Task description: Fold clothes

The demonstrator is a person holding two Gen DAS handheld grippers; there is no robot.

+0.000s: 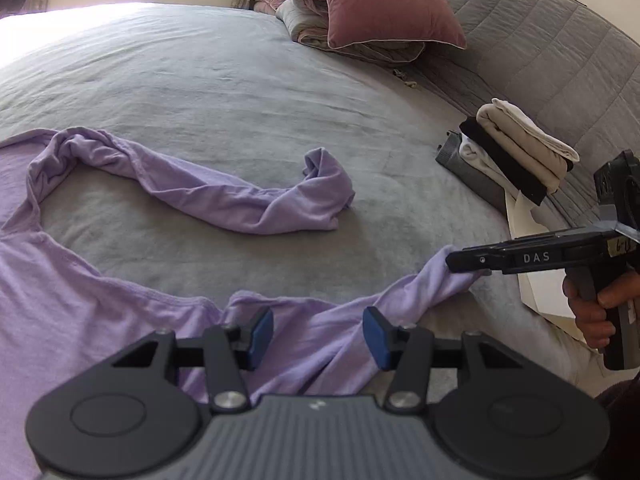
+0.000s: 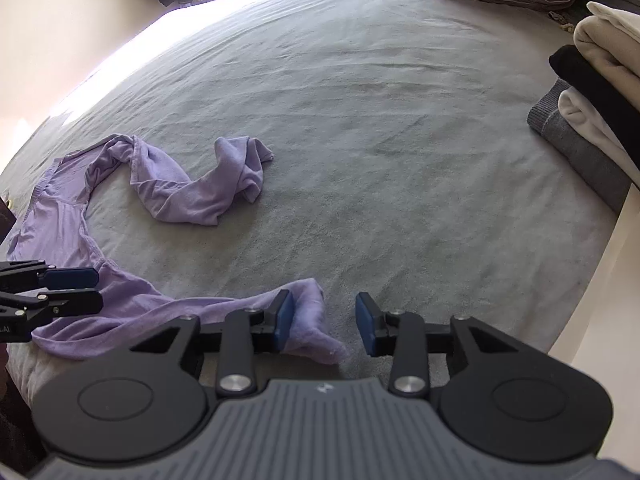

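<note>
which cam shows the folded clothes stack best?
Left wrist view: the folded stack sits whole at the bed's right edge, with beige, black, white and grey layers all visible. The right wrist view cuts the stack off at the frame's right edge.

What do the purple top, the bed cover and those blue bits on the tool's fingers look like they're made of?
Purple top: thin, matte knit, probably cotton jersey; it drapes limply and twists into soft ropes.
Bed cover: grey, slightly fuzzy fabric, perhaps brushed fleece or velour; it shows faint nap marks and no sheen.
Blue pads: matte, likely rubber or foam for grip, mounted on black hard plastic fingers; the exact material cannot be told.
</note>
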